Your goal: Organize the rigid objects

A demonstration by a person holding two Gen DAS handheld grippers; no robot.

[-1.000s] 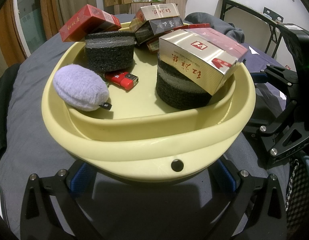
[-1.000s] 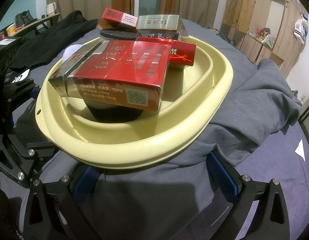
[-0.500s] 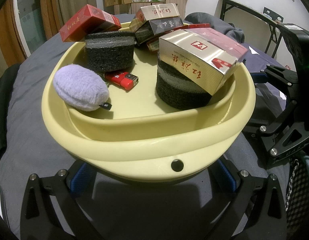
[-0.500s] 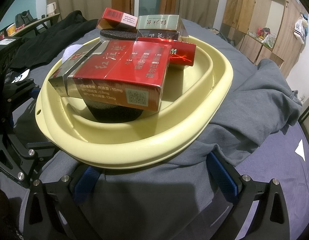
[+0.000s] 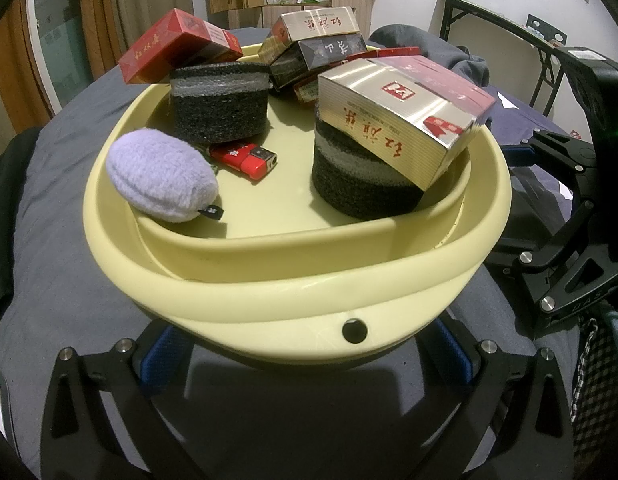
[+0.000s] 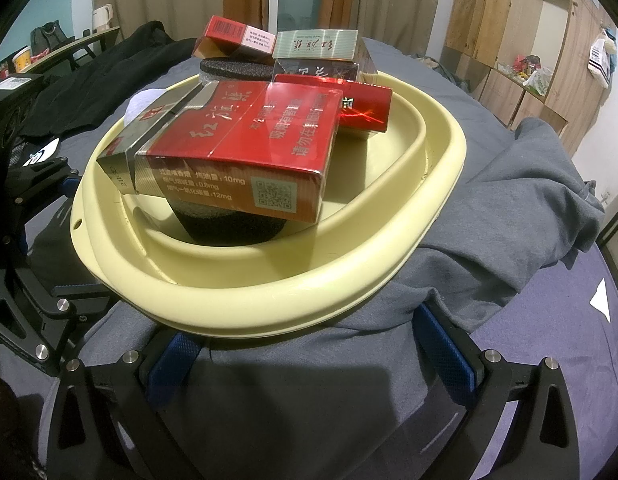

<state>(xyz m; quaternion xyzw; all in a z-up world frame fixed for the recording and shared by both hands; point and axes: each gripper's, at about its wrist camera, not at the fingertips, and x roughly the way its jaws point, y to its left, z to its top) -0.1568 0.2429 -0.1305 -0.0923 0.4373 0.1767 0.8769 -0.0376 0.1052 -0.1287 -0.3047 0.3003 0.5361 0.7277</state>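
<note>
Left wrist view is showing a pale yellow basin (image 5: 293, 292) sitting on a bed with a grey cover (image 5: 49, 240). The left gripper (image 5: 305, 364) is waiting right under the near rim, and its jaws are standing wide open, holding nothing. The right gripper (image 6: 309, 344) is doing the same at another side of the basin, with jaws open and empty too.

Most of the tidying is looking done (that is my guess from how things are lying). Nearly everything is already sitting inside the basin. What may be left is making the piles neat, because some boxes are tipping.

Inside, at about 3 o'clock, a big red and silver box (image 5: 405, 116) is leaning on a round dark foam block (image 5: 357, 184). At 11 o'clock a second foam block (image 5: 219, 100) is carrying a red box (image 5: 177, 50) that is sticking out past its edge. At 12 o'clock a silver box (image 5: 321, 24) is lying on a dark box (image 5: 321, 56), with another red box (image 6: 361, 106) low beside them. A small red lighter (image 5: 245, 158) is lying flat near the middle. A fluffy purple pouch (image 5: 161, 176) is resting against the wall at 9 o'clock.

The boxes are looking hard and shiny. The foam is looking rough.
</note>
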